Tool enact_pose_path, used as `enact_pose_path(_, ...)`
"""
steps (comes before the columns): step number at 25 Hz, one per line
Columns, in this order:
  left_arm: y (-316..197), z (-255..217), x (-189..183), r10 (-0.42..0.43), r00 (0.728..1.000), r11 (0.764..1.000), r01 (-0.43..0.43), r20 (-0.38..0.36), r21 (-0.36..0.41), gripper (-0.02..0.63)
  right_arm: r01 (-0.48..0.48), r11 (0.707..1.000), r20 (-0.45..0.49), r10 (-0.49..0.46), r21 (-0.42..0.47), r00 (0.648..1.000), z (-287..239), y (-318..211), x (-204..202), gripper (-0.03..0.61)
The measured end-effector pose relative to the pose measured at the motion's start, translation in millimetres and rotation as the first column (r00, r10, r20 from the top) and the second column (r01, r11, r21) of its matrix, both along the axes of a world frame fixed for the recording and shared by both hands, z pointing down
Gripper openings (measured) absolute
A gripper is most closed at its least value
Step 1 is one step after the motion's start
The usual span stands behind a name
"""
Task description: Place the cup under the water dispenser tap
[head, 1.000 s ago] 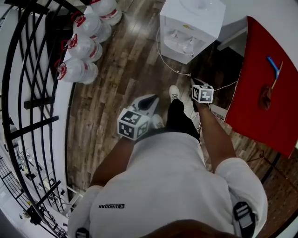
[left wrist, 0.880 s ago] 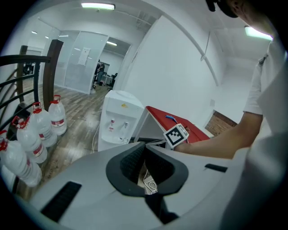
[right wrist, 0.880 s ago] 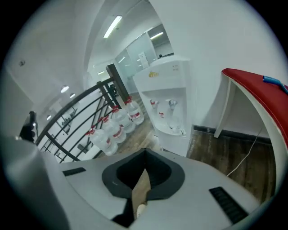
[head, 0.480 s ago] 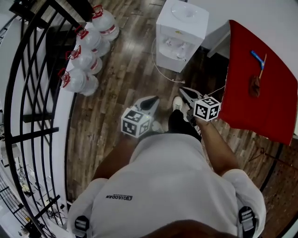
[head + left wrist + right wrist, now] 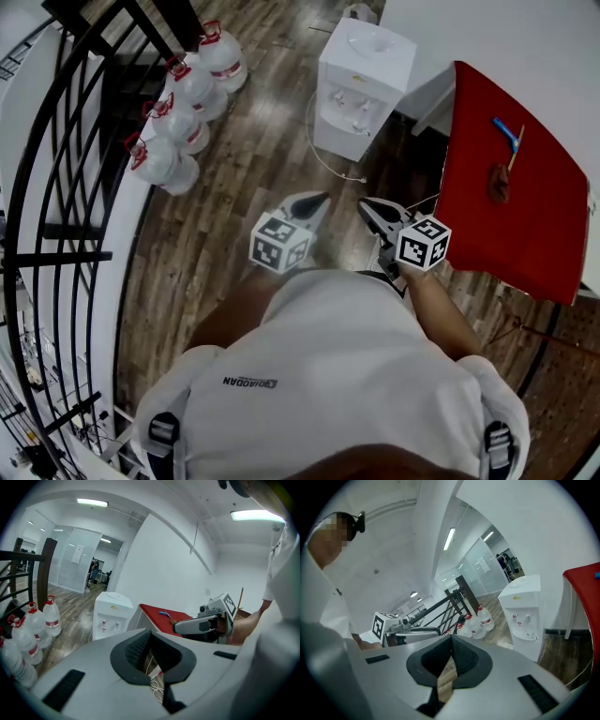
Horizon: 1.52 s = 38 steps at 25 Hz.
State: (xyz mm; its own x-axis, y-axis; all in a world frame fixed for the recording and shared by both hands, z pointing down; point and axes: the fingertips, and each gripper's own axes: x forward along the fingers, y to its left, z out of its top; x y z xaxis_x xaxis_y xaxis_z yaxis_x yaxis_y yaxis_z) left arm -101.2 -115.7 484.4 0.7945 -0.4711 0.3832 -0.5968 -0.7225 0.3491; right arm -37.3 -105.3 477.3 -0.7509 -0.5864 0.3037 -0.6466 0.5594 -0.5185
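No cup shows in any view. The white water dispenser (image 5: 361,80) stands on the wood floor ahead of me, its two taps (image 5: 354,105) over a recessed tray; it also shows as the dispenser (image 5: 110,616) and the dispenser (image 5: 525,616) in the gripper views. My left gripper (image 5: 319,199) and right gripper (image 5: 366,206) are held side by side in front of my body, pointing toward the dispenser and well short of it. The left gripper (image 5: 151,632) and the right gripper (image 5: 451,638) are both shut, and neither holds anything.
A red-topped table (image 5: 511,178) stands right of the dispenser, with a blue tool (image 5: 504,133) and a brown object (image 5: 498,183) on it. Several large water bottles (image 5: 173,112) line the left. A black railing (image 5: 56,216) curves along the far left. A white cable (image 5: 333,167) trails across the floor.
Both grippers have risen, the right one much more, coming up from beside my leg to point forward level with the left. The dispenser and table now sit higher in the head view.
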Motion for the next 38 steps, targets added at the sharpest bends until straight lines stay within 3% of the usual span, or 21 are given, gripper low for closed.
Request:
enact_pose_path(3,8,-10,3,-0.030,1.000,0.999,0.030,-0.007,0.019,-0.003,-0.009,0.999,-0.011,0.010,0.030,1.000,-15,12,16,0.021)
enact_pose_path(10,39,-33,41,-0.067,0.997,0.996,0.069,-0.036,0.060,-0.003,-0.008,0.992,-0.155,0.027,0.124,0.988,-33,52,66,0.021)
enact_pose_path(15,72,-32,75,-0.086,0.995,0.995,0.088,-0.046,0.051,-0.003,-0.018,0.993,-0.118,0.032,0.115,0.993,-36,87,97,0.021)
enact_pose_path(29,145,-33,127,-0.096,0.995,0.995,0.097,-0.025,0.032,-0.003,-0.041,0.993,-0.138,0.056,0.106,0.989,-24,159,160,0.021)
enact_pose_path(33,157,-33,129,-0.117,0.992,0.993,0.116,-0.054,-0.010,-0.003,-0.036,0.994,-0.130,0.050,0.107,0.990,-22,169,163,0.021)
enact_pose_path(38,161,-32,129,-0.133,0.991,0.991,0.133,-0.032,-0.002,-0.003,-0.036,0.993,-0.126,0.049,0.108,0.991,-19,172,167,0.021)
